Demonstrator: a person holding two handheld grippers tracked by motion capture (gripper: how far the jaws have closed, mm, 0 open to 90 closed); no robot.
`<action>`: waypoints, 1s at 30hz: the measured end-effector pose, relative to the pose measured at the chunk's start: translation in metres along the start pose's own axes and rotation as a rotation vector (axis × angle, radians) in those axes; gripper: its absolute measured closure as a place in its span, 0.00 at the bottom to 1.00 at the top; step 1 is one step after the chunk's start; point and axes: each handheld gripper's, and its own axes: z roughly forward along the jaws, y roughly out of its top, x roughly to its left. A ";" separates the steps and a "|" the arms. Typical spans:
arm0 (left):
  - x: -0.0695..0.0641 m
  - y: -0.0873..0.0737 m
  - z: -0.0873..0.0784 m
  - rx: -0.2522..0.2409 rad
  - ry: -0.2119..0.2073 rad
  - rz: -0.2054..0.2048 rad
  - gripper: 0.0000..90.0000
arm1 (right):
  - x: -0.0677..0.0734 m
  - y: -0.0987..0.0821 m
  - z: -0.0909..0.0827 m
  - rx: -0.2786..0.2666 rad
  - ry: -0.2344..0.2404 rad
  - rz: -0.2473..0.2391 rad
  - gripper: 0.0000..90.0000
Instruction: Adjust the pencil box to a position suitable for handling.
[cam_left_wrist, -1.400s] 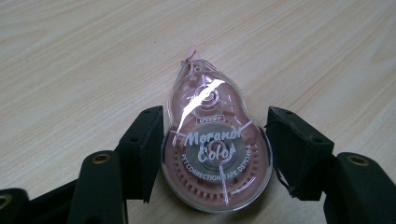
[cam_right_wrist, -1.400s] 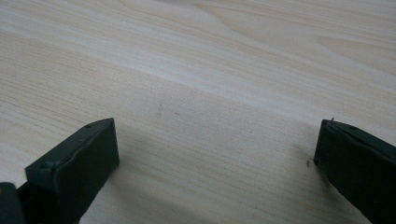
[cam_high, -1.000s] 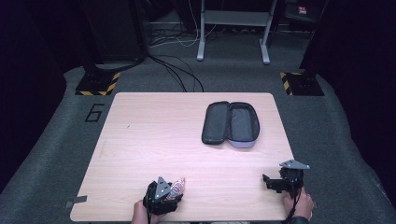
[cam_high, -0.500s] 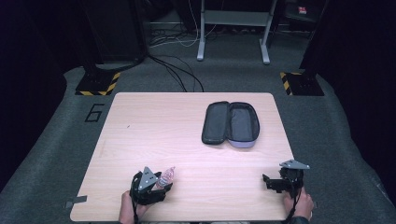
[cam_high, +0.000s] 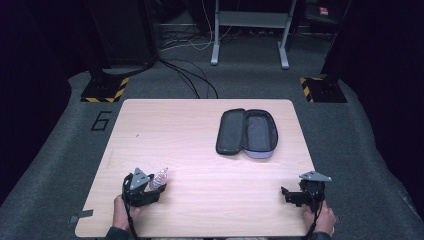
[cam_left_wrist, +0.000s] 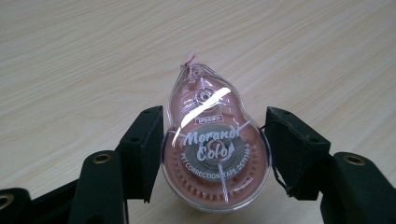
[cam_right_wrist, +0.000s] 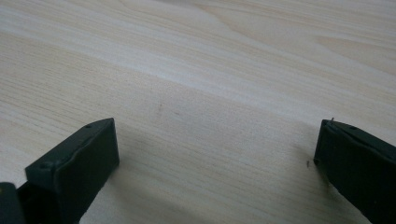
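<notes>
Table (cam_high: 200, 125): correction tape (cam_left_wrist: 215, 154) clamped between left jaws.

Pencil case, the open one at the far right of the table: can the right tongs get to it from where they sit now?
Probably yes. The right tongs are open and empty at the near right edge, and only bare table lies between them and the pencil case. The left tongs, around the correction tape, sit well aside.

A clear pear-shaped correction tape dispenser (cam_left_wrist: 215, 149) with pink insides, lettered "Morandi Color", sits between the left gripper's (cam_high: 145, 187) jaws at about 7 o'clock on the counter (cam_high: 200, 150), its narrow tip pointing away toward 1 o'clock. An open dark zip case (cam_high: 247, 132) lies flat at about 2 o'clock, well apart.
</notes>
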 end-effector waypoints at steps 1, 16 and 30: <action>0.008 -0.003 0.003 0.014 0.004 -0.009 0.44 | 0.000 0.000 0.000 0.000 0.000 0.000 0.00; 0.034 -0.018 0.014 0.058 0.022 -0.065 0.44 | 0.000 0.000 0.000 0.000 0.000 0.000 0.00; 0.032 -0.020 -0.002 0.038 0.051 -0.100 0.17 | 0.000 0.000 0.000 0.000 0.000 -0.001 0.00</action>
